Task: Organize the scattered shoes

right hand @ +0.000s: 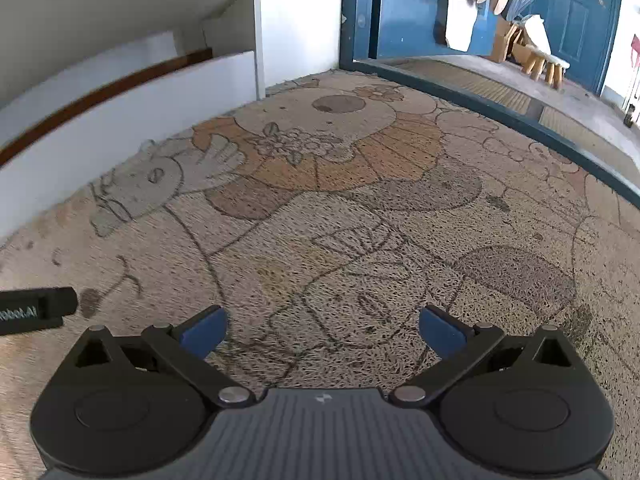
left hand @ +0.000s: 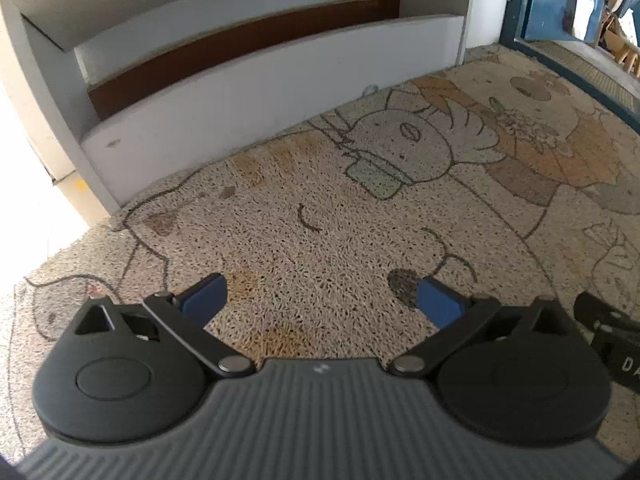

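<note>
1. Shoes: none in either wrist view. I can't tell where they are or whether any are sorted yet.
2. Left hand-held gripper point(left hand: 322, 304): released, jaws spread, nothing between them, over the near part of the doormat point(left hand: 360, 208).
3. Right hand-held gripper point(right hand: 323, 330): also released and empty, just beside the left one.
4. Steps point(left hand: 256, 92) run along the mat's far edge; blue door point(right hand: 416, 8) is beyond its far right corner.
5. My read: search phase, all grasping left.
</note>
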Motion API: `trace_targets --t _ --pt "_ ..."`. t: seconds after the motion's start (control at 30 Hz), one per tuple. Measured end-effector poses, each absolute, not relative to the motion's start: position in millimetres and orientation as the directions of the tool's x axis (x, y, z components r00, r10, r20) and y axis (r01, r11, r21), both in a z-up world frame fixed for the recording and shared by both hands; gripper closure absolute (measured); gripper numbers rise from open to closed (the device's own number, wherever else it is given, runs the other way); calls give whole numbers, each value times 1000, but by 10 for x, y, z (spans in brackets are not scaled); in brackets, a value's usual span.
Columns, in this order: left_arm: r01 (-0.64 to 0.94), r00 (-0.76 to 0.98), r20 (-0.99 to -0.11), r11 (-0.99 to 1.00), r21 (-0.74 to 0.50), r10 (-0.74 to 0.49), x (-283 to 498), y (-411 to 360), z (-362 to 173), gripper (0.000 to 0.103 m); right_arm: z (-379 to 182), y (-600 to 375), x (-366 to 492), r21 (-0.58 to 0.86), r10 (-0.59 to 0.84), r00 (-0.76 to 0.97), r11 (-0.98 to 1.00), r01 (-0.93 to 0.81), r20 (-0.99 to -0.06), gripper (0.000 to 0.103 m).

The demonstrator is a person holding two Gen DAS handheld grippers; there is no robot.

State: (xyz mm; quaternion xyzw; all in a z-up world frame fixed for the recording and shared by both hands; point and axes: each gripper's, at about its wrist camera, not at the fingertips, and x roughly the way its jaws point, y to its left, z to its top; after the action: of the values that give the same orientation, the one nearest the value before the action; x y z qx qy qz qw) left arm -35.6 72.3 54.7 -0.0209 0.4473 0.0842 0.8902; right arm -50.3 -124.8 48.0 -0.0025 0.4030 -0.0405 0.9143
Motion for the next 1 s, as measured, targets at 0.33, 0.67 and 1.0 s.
trace_targets --t 0.33,0.67,1.0 --pt "-198 619 -775 980 -2 124 -387 780 395 0 346 -1273 -300 -40 -78 693 997 72 -717 0" --pt "-173 677 -726 985 0 119 -479 788 359 0 265 -1292 -299 -7 -68 731 996 86 -679 0" --pt "-174 697 -706 985 4 126 -496 791 342 0 243 -1310 -338 -2 -60 755 997 77 -653 0"
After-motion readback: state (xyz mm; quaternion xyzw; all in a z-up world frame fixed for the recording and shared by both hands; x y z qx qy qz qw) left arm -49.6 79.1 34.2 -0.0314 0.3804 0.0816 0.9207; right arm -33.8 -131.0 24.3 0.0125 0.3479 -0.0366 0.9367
